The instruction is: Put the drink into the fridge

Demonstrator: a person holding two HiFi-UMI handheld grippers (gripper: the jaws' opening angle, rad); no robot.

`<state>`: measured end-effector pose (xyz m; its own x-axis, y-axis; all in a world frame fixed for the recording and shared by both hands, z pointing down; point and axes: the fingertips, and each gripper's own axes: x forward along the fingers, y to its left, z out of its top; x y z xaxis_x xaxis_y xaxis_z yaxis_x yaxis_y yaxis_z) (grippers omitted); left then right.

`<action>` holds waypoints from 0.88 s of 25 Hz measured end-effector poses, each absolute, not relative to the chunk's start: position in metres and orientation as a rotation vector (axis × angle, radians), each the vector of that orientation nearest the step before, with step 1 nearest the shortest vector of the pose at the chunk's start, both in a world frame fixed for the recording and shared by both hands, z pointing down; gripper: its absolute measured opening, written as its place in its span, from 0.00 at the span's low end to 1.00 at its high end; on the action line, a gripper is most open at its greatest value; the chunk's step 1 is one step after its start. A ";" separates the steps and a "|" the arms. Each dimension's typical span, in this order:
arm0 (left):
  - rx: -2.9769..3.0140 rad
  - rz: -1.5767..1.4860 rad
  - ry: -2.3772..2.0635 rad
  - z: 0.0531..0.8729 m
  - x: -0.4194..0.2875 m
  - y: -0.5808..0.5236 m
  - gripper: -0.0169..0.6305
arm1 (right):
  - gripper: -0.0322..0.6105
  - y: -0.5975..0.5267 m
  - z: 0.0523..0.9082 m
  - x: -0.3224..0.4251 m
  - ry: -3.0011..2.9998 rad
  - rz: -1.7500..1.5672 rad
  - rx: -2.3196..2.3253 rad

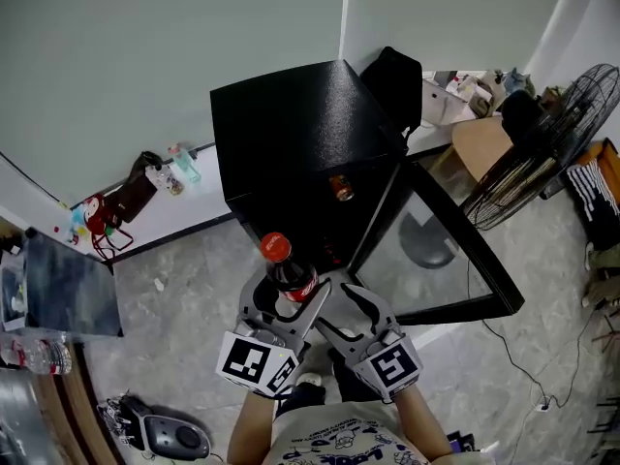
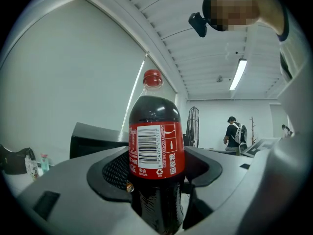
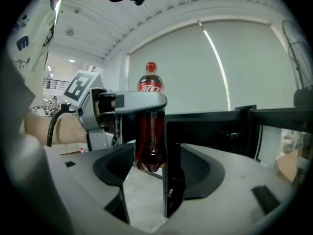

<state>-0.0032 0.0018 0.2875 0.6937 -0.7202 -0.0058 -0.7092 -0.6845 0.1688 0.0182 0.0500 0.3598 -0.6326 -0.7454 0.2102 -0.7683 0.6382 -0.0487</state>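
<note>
Outside fridge (image 1: 291, 124), bottle (image 1: 292, 279) upright, cap (image 1: 275, 246) up

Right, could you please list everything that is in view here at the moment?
Black mini fridge: one, black, against the wall ahead.
Glass fridge door: one, dark-framed, swung open to the right.
Small orange-brown container: one, inside the fridge.
Plastic cola bottle: one, dark with red cap and label, upright in front of the fridge.
Round wire fan: one, black, far right.
Black bag: one, behind the fridge.
Clear water bottle: one, at the lower left.
Left gripper: one, grey, shut on the cola bottle.
Right gripper: one, grey, jaws apart, with the door's dark edge between them, unclamped.
</note>
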 end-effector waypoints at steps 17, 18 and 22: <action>2.682 -0.119 -1.188 0.306 0.044 -0.044 0.52 | 0.51 -0.005 0.396 0.041 -2.834 0.386 0.924; 2.675 -0.126 -1.185 0.307 0.046 -0.045 0.52 | 0.51 -0.007 0.398 0.042 -2.848 0.408 0.902; 2.634 -0.164 -1.150 0.314 0.051 -0.050 0.52 | 0.51 -0.009 0.405 0.046 -2.865 0.487 0.817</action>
<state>0.0507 -0.0503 0.3142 0.6798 -0.7334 0.0013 -0.7037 -0.6518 0.2827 0.0462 -0.0086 0.4052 -0.8465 -0.4919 0.2038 -0.5316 0.8022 -0.2717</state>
